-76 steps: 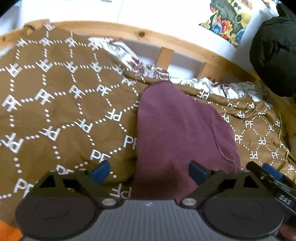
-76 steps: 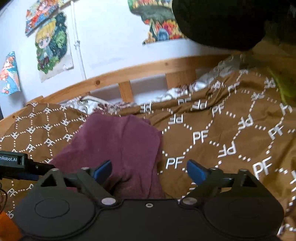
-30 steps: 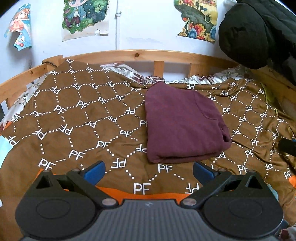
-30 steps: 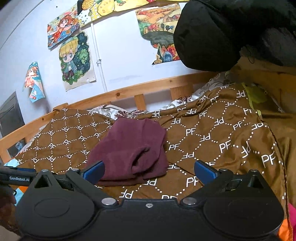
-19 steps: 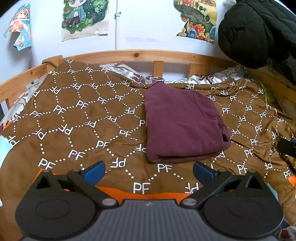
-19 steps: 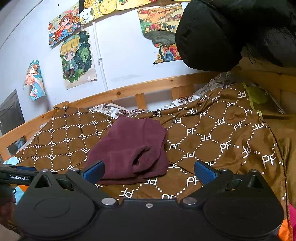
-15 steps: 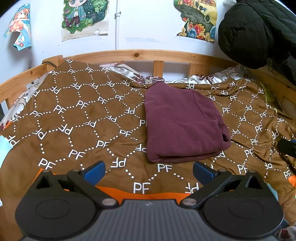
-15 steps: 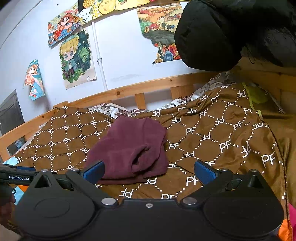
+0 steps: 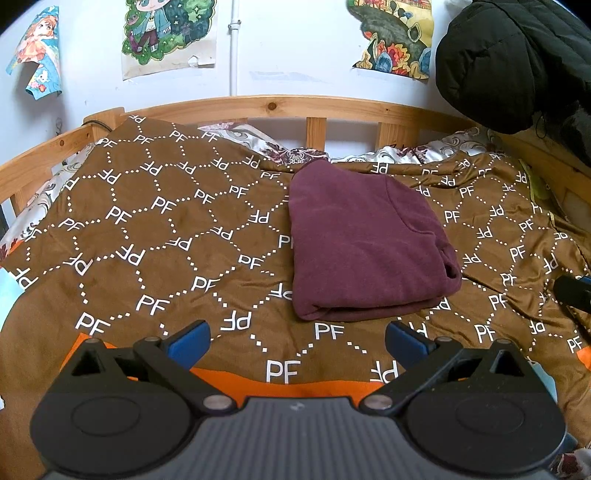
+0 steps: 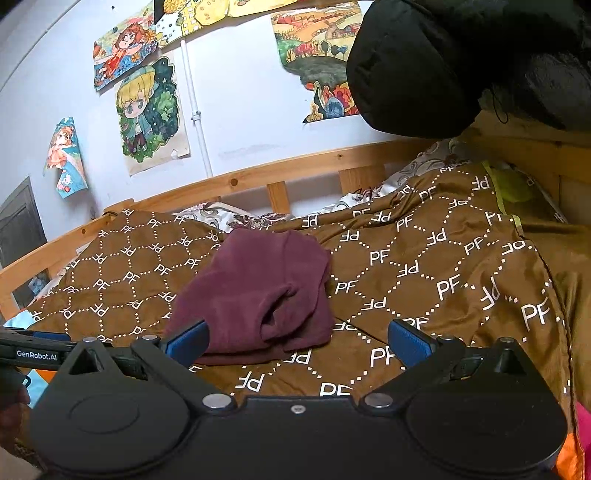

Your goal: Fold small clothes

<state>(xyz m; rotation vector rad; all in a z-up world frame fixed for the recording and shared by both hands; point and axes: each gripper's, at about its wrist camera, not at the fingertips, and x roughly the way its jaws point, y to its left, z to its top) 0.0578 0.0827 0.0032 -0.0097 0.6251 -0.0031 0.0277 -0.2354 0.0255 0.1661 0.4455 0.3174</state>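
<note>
A maroon garment point(image 9: 365, 240) lies folded into a thick rectangle on the brown patterned bedspread point(image 9: 155, 236); the right wrist view shows the same maroon garment point(image 10: 258, 291) from its right side. My left gripper point(image 9: 297, 339) is open and empty, held back above the bed's near edge, short of the garment. My right gripper point(image 10: 297, 341) is also open and empty, hovering near the garment's front right corner without touching it. The left gripper's body point(image 10: 37, 354) shows at the left edge of the right wrist view.
A wooden bed rail point(image 9: 280, 107) runs along the far side under a white wall with posters point(image 9: 168, 35). A black padded jacket point(image 9: 517, 62) hangs at the upper right. An orange band point(image 9: 288, 391) edges the bedspread near me.
Both grippers pulled back from the garment since 2.5 s ago and now stand farther from it. Over the last second nothing has visibly moved.
</note>
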